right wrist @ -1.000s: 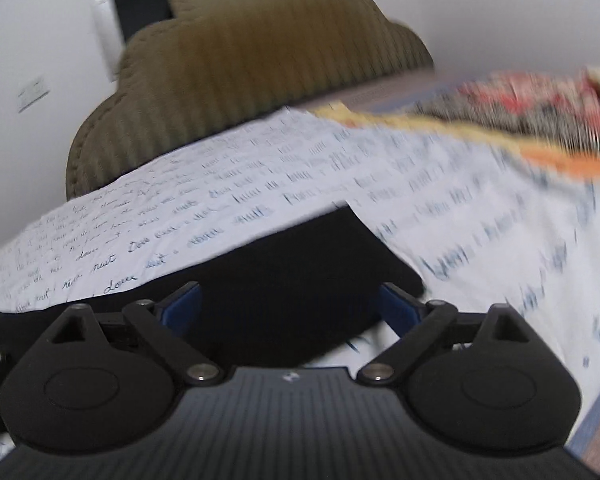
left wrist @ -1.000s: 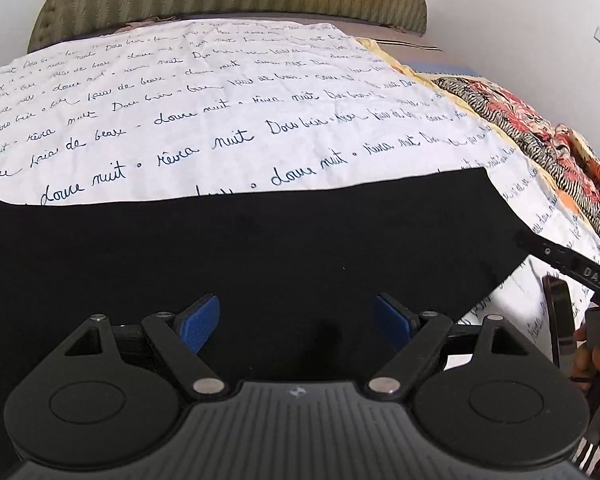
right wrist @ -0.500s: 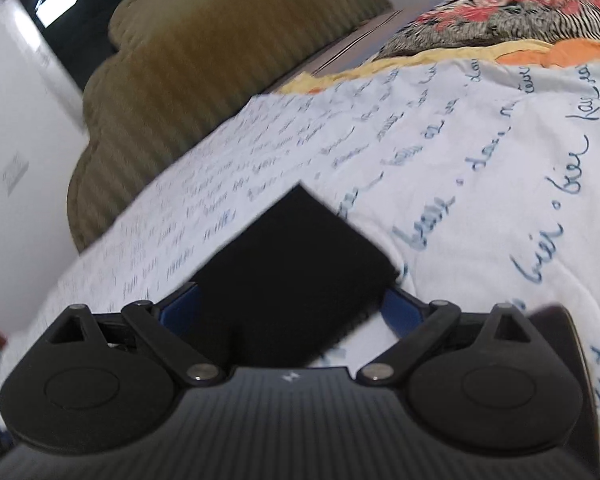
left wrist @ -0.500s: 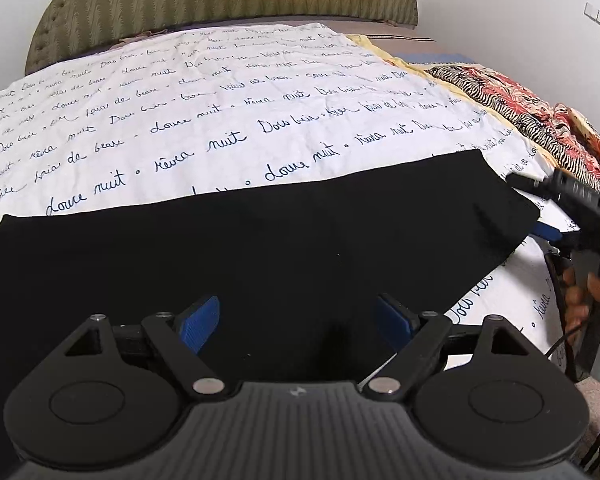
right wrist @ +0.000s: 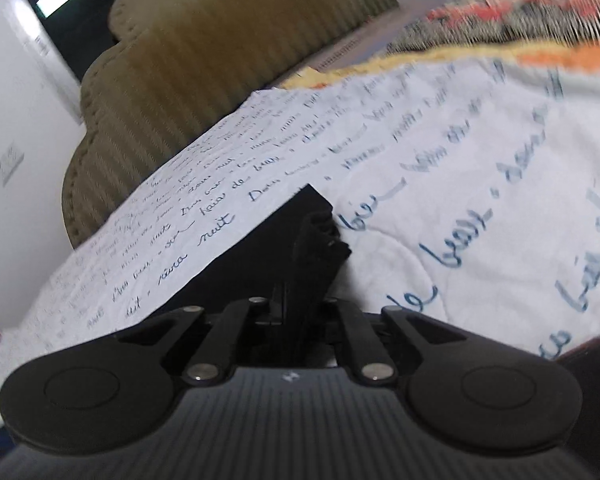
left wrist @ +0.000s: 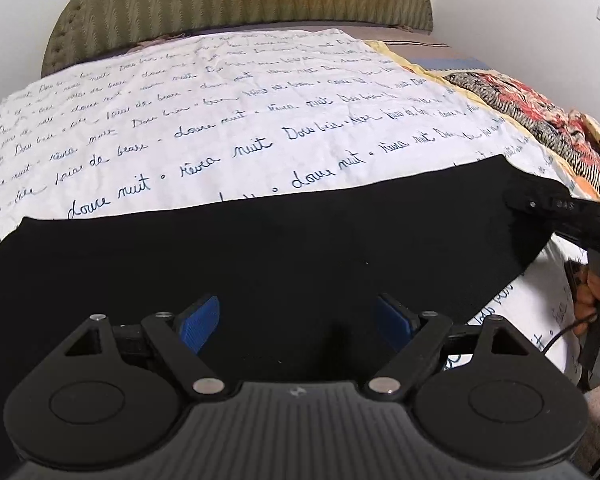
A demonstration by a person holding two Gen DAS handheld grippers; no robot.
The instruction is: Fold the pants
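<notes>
Headboard behind script-printed sheet.

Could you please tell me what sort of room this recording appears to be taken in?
Most likely a bedroom: a padded olive headboard stands against the wall, a white bedspread printed with handwriting covers the bed, and a patterned blanket lies alongside. The black pants are spread on it.

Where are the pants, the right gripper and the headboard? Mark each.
pants (left wrist: 300,256): left wrist view, flat middle of the fabric.
right gripper (right wrist: 320,236): right wrist view, fingers pinching the corner.
headboard (left wrist: 236,4): left wrist view, upholstered face.
</notes>
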